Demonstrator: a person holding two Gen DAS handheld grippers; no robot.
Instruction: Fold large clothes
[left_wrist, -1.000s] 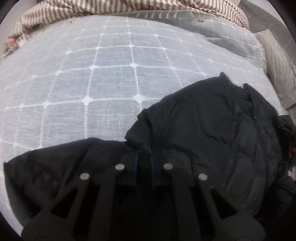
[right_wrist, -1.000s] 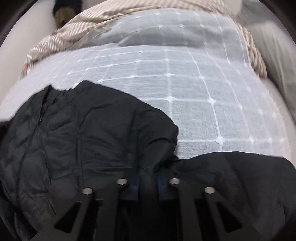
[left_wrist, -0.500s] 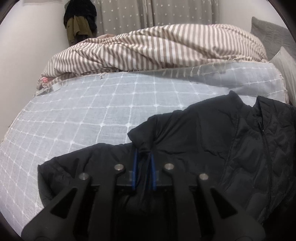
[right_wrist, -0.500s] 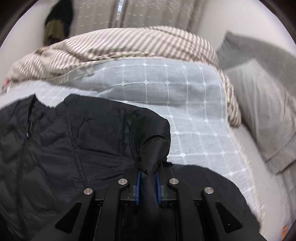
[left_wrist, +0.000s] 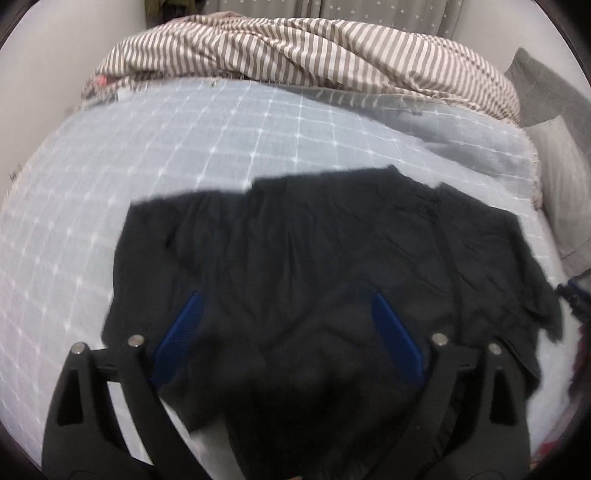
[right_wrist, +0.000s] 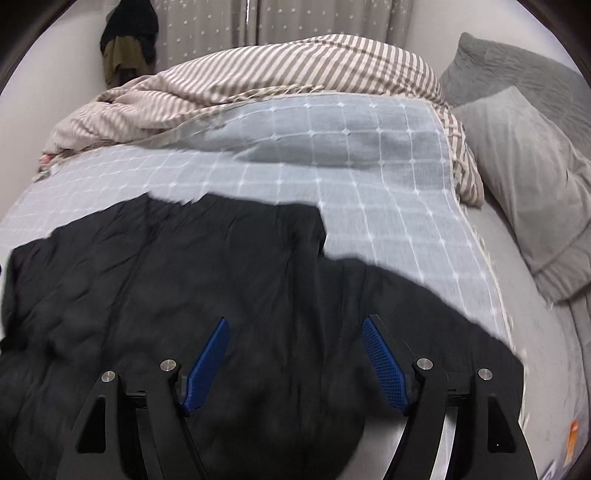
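Since the earlier frames the pinched folds of the black jacket (left_wrist: 314, 266) have been let go, and both grippers' jaws have just been opening with nothing clamped between them. The left gripper (left_wrist: 288, 314) is seen spread wide above the garment, which lies flattened on the checked bedspread (left_wrist: 184, 155). The right gripper (right_wrist: 295, 332) is likewise released over its side. The fold is best judged before regrasping: edges should be squared and the loose hem toward the grey pillow (right_wrist: 524, 177) smoothed flat.
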